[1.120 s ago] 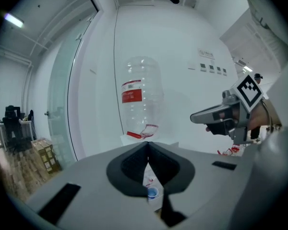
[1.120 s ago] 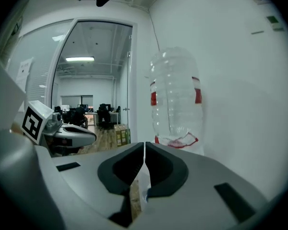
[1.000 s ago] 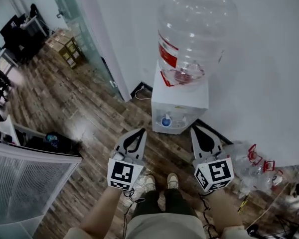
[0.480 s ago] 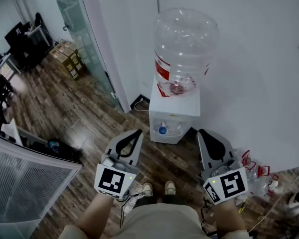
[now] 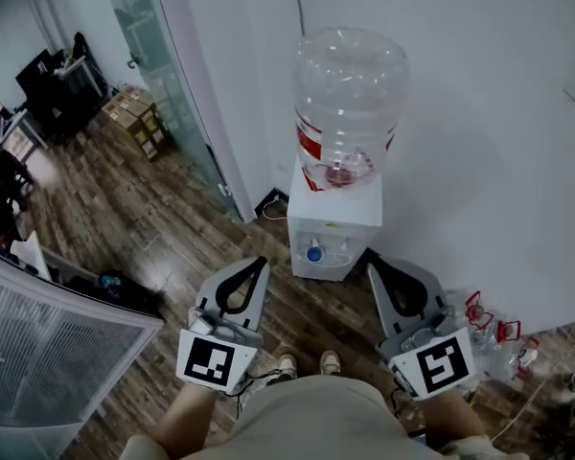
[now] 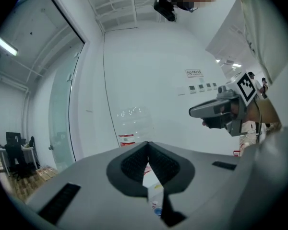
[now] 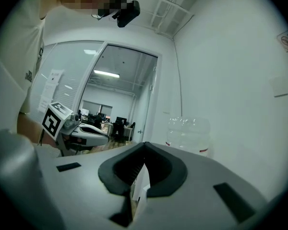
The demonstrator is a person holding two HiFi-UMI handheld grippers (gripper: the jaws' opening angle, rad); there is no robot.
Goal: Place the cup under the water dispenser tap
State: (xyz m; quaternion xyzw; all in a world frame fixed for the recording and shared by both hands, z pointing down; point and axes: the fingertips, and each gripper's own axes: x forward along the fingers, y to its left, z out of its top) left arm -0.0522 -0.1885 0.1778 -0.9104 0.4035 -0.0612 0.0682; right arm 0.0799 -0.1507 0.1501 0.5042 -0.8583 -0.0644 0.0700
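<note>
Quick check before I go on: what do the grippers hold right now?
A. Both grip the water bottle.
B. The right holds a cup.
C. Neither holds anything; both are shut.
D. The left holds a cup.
C: the left gripper and the right gripper each have their jaws together with nothing between them, both clear of the water dispenser.

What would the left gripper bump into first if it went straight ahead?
Most likely the water dispenser, near its blue tap. The left gripper points that way with nothing visible between, though depth is unclear.
</note>
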